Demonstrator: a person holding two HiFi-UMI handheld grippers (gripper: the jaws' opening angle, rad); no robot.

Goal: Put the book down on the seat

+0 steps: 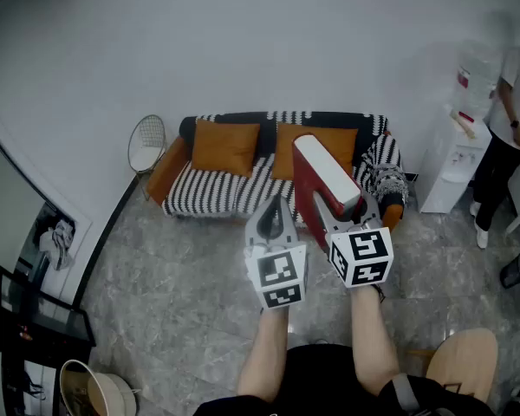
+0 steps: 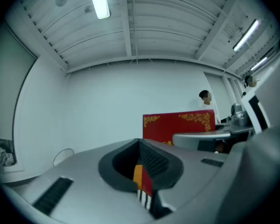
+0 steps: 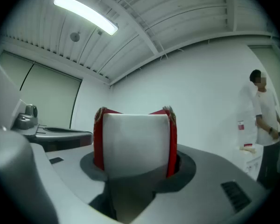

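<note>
A thick red book with white page edges stands tilted in my right gripper, which is shut on its lower end, above the floor in front of the sofa. In the right gripper view the book fills the space between the jaws, page edges toward the camera. The sofa's black-and-white striped seat lies just beyond both grippers. My left gripper hangs beside the right one, its jaws together with nothing in them. From the left gripper view the book's red cover with gold trim shows to the right.
Two orange cushions lean on the sofa back. A round wire side table stands at the sofa's left. At the right, a person stands by a white water dispenser. A wooden stool and a basket sit near me.
</note>
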